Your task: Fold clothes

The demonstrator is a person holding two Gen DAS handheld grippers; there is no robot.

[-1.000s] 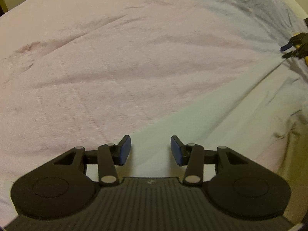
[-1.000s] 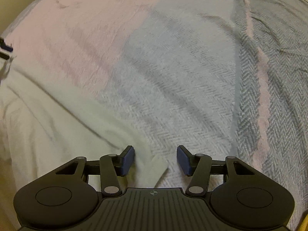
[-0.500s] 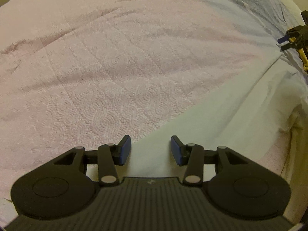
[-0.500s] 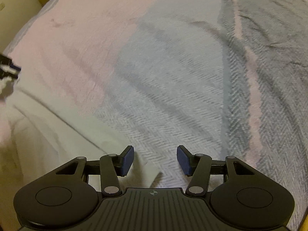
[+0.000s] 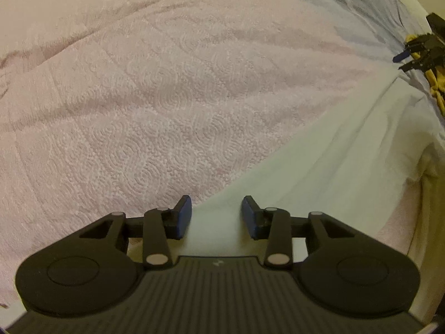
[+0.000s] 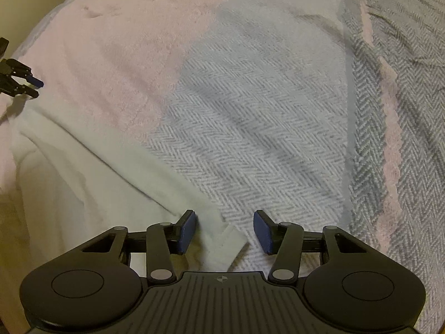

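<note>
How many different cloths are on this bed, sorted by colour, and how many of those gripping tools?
White garment: 1
Pink quilted bedspread: 1
Grey herringbone blanket: 1
Tools, both open: 2, left tool, right tool
Total: 5

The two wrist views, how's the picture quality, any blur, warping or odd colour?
Left wrist view: dim, warm yellowish cast, strong fisheye bending with dark corners; the pink quilt texture is sharp mid-frame and softens toward the rim. Right wrist view: same cast and bending; the grey herringbone blanket reads crisp, while the white garment looks smeared along its edge.
</note>
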